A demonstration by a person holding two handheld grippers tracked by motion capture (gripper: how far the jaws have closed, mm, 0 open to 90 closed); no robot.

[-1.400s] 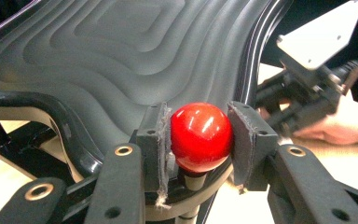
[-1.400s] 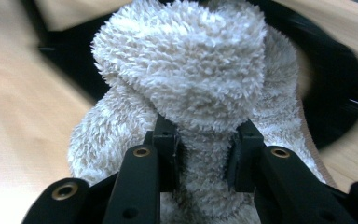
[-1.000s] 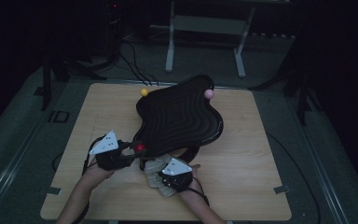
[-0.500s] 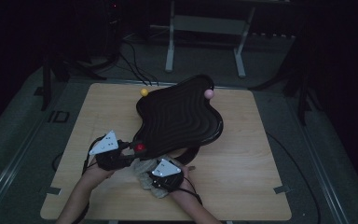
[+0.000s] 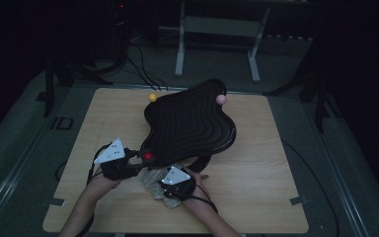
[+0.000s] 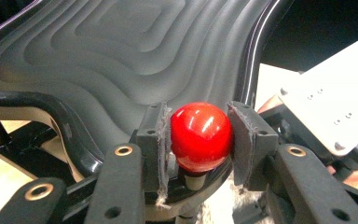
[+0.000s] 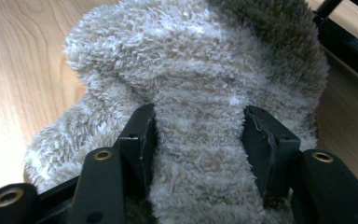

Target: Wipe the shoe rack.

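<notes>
A black wavy tray (image 5: 192, 123) stands tilted on a stand, with ball knobs at its corners. My left gripper (image 5: 140, 160) is shut on the red ball (image 5: 148, 156) at the tray's near corner. In the left gripper view both pads press the red ball (image 6: 200, 133), with the ridged tray (image 6: 121, 56) behind. My right gripper (image 5: 164, 183) points down onto a fluffy beige cloth (image 5: 153, 185) under the tray's near edge. Its jaws have just been opening. In the right gripper view a fold of the cloth (image 7: 191, 70) lies loosely between the pads of the gripper (image 7: 198, 135).
A yellow ball (image 5: 152, 98) and a pink ball (image 5: 220, 99) sit at the tray's far corners. The wooden table (image 5: 276, 173) has bare room to the right and left. Cables and a metal frame lie on the dark floor beyond. The right gripper's grey plate (image 6: 335, 107) is close beside the left gripper.
The right gripper has edged a little to the left over the fluffy cloth. The left gripper, the red ball and the tray have stayed put.
</notes>
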